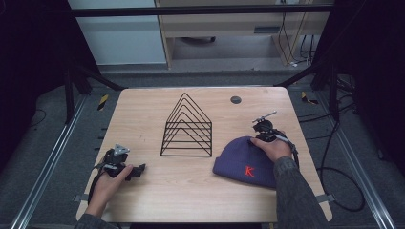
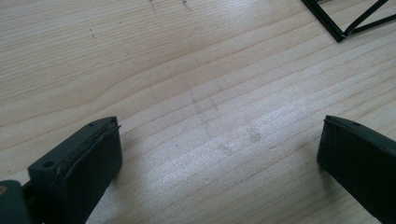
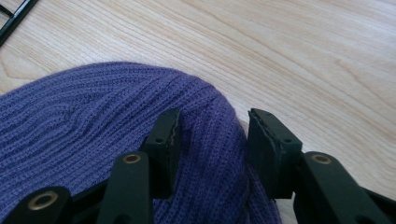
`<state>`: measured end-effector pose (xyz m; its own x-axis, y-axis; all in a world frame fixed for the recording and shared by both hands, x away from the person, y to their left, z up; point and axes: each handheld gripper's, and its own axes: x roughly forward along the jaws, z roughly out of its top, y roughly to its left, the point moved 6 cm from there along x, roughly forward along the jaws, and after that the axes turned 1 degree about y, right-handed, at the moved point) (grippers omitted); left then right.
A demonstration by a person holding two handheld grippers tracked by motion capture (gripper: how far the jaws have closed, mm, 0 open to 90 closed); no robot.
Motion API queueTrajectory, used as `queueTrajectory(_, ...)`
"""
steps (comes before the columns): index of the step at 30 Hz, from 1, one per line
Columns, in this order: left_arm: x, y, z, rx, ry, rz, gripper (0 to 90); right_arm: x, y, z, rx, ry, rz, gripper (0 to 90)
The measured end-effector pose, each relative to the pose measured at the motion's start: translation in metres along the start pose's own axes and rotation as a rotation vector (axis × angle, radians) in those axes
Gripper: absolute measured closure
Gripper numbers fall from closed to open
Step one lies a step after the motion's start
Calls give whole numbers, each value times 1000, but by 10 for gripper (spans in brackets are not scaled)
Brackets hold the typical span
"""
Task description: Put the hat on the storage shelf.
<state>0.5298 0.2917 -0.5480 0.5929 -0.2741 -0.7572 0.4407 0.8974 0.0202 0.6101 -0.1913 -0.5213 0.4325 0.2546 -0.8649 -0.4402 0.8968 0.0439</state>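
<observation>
Over on the left of the wooden table (image 1: 143,119), the left gripper (image 1: 138,171) sits low on the bare wood with its jaws wide apart, nothing between them. Mid-table is a black wire rack (image 1: 187,128). Right of it lies the purple beanie (image 1: 241,160), and the right gripper (image 3: 212,135) has its jaws straddling a fold at the beanie's edge, not quite squeezed together.

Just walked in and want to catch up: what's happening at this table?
A person works with a gripper in each hand. The right gripper is at the edge of a purple knit hat, a fold of it between its fingers, which stand partly apart. The left gripper rests open over bare table, holding nothing. A black wire rack stands in the middle, untouched.
</observation>
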Motion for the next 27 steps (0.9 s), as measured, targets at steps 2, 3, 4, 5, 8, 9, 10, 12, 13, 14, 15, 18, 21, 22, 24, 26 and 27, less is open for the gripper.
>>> queueTrajectory(2,0,0,0,0,-1,0,0,0,0,0,-12,3,6,569)
queueTrajectory(3,0,0,0,1,0,0,0,1,0,0,-7,7,4,571)
queueTrajectory(4,0,0,0,5,5,0,0,1,0,0,-5,13,9,575)
queueTrajectory(5,0,0,0,5,4,-1,0,1,0,0,-7,15,14,584)
queueTrajectory(8,0,0,1,3,4,-2,0,3,1,0,-13,21,19,646)
queueTrajectory(9,0,0,1,3,4,-2,0,2,2,0,-23,23,24,682)
queueTrajectory(10,0,0,1,2,5,-2,0,1,3,0,-56,19,15,775)
queueTrajectory(12,0,0,1,4,7,-2,0,0,4,0,-71,16,10,791)
queueTrajectory(13,0,-1,1,0,4,-3,0,-1,5,-1,-74,9,8,802)
queueTrajectory(14,0,-1,1,2,4,-4,0,-5,6,-1,-65,-1,11,811)
queueTrajectory(15,0,0,0,6,3,-3,0,-5,6,-1,-65,-1,11,811)
queueTrajectory(18,0,-1,0,5,5,-4,0,-18,8,1,-73,-53,12,815)
queueTrajectory(21,0,-1,2,6,9,-29,0,-38,13,3,-100,-113,10,816)
queueTrajectory(22,0,-2,3,-11,-1,-43,0,-44,15,3,-104,-128,8,817)
queueTrajectory(24,-2,-1,4,-21,-7,-55,14,-59,20,3,-121,-168,4,817)
queueTrajectory(26,-5,-2,3,-17,-5,-49,36,-73,29,1,-147,-204,2,818)
queueTrajectory(27,-7,-2,3,-16,-10,-50,35,-83,35,-1,-167,-227,3,819)
